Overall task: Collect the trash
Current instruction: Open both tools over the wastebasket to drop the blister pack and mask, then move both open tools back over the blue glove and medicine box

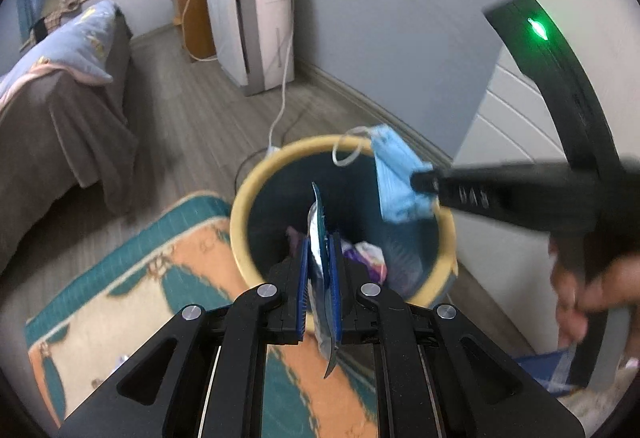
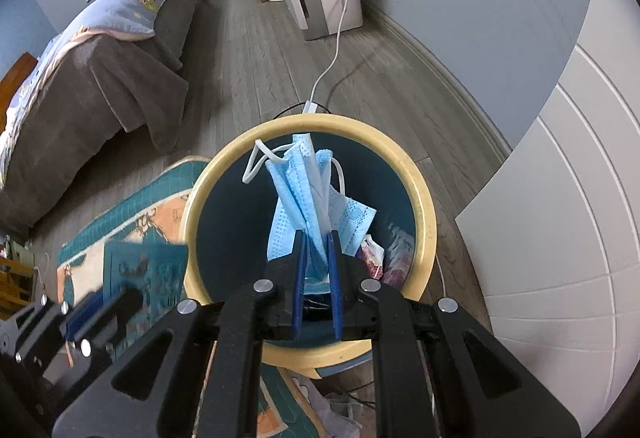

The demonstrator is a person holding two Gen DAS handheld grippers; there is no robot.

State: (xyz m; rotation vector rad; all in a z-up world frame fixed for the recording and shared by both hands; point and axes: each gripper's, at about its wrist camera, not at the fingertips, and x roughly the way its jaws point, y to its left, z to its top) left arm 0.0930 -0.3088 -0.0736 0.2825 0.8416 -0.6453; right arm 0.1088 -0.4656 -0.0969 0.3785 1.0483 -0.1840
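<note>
Pinching a crumpled blue face mask point(image 2: 316, 194), the right gripper point(image 2: 316, 238) hangs directly over the mouth of the yellow-rimmed bin point(image 2: 424, 214); the mask's long axis runs up and away from the jaws, ear loops trailing toward the bin's far rim. Left gripper point(image 1: 320, 242), jaws clamped on a flat teal wrapper point(image 1: 318, 214) held edge-on, sits over the bin's near rim. Both pieces are already above the bin; the right one is more centred. Trash lies inside at the bottom. A patterned rug point(image 1: 140, 270) borders the bin's left side.
</note>
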